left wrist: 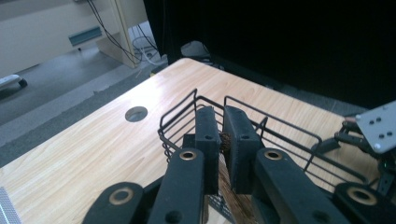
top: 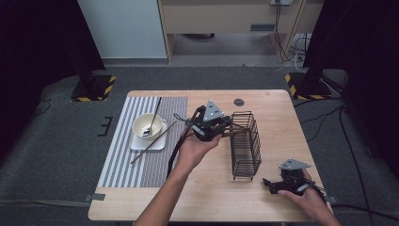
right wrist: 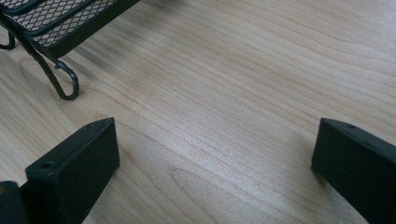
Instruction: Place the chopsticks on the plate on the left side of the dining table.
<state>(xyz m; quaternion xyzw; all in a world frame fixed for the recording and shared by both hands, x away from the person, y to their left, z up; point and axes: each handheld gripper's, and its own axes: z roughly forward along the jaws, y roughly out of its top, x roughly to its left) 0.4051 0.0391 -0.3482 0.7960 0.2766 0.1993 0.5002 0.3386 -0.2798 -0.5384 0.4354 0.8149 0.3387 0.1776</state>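
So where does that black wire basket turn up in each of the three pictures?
High view: the wire basket stands right of centre on the table.
Left gripper view: it sits mid-frame, just behind the jaws.
Right gripper view: one corner and a curled foot show top left.
Shared landmark: the light wooden tabletop.

Smooth pale wood-grain table (right wrist: 243, 70) with a soft sheen; thin black wire basket (top: 245, 143); matt black tools.

Striped placemat (top: 141, 155), black floor cables (top: 329, 115); round table hole (top: 239, 101)
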